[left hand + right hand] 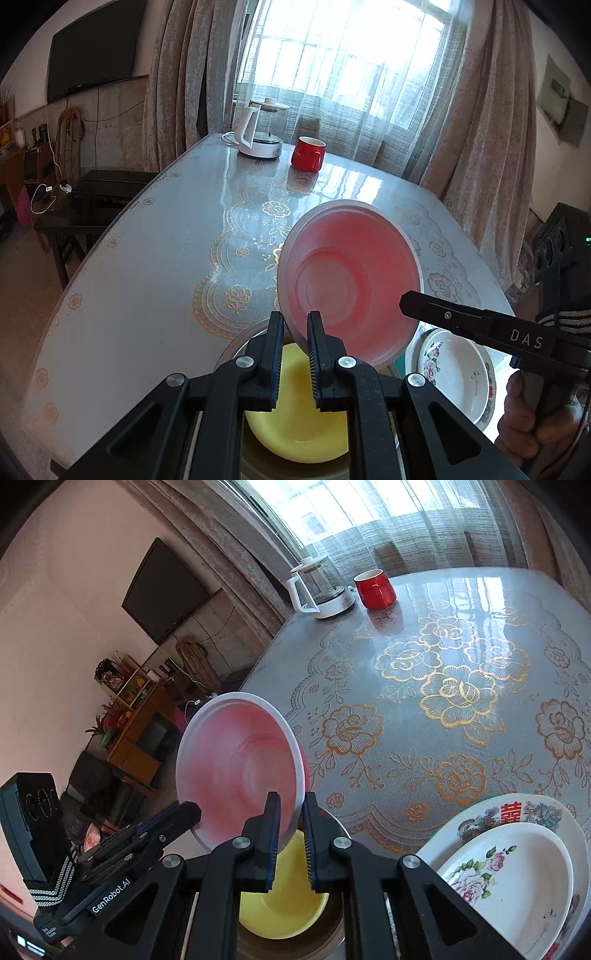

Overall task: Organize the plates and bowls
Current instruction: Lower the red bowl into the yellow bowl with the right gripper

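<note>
A pink bowl (351, 273) is held tilted, its underside facing the cameras, above a yellow bowl (295, 424) that sits in a metal bowl (236, 341). Both grippers grip its rim: my left gripper (295, 325) from one side, my right gripper (290, 806) from the other. The pink bowl (240, 764) and yellow bowl (284, 908) also show in the right wrist view. A stack of white floral plates (517, 878) lies to the right; it also shows in the left wrist view (454, 373).
The table (443, 686) has a grey cloth with gold roses. A red mug (375, 587) and a glass kettle (319, 587) stand at its far end. A dark side table (92, 199) stands left of the table.
</note>
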`<action>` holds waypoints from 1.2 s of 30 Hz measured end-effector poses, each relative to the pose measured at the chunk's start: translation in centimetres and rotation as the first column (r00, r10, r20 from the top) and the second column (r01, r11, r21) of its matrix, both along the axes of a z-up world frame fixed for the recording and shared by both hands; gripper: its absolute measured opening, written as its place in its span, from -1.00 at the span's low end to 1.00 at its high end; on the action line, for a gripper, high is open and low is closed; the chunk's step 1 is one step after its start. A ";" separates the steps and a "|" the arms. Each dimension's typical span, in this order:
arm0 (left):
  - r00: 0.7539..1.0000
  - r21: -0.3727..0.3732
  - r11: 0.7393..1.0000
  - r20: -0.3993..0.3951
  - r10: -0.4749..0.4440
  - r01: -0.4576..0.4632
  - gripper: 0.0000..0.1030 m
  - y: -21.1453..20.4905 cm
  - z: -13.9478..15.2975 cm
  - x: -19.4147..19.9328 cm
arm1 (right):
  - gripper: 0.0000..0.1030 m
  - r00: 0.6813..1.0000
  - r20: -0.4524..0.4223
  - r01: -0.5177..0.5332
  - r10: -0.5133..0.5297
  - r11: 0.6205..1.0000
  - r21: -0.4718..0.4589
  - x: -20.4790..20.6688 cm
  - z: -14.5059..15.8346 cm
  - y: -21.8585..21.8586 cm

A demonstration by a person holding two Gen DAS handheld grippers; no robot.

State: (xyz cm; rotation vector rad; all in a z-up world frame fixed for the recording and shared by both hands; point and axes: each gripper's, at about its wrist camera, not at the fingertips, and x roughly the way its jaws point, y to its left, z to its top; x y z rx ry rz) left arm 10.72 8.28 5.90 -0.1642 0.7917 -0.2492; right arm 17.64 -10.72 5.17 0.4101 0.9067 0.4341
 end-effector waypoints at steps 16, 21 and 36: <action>0.999 -0.026 0.999 -0.032 0.031 -0.032 -0.75 0.7 -1.3 -4.0 | -0.77 0.999 0.004 -0.051 0.051 0.999 -0.020 -3.6 -0.8 1.4; 0.999 -0.028 0.999 -0.029 0.033 -0.034 -0.75 0.8 -1.3 -4.6 | -0.77 0.999 0.017 -0.050 0.051 0.998 -0.025 -4.6 -0.4 1.5; 0.997 -0.065 0.996 -0.048 0.055 -0.058 -0.75 2.0 -1.8 -5.6 | -0.77 0.996 0.016 -0.087 0.087 0.996 -0.012 -4.9 -0.6 2.1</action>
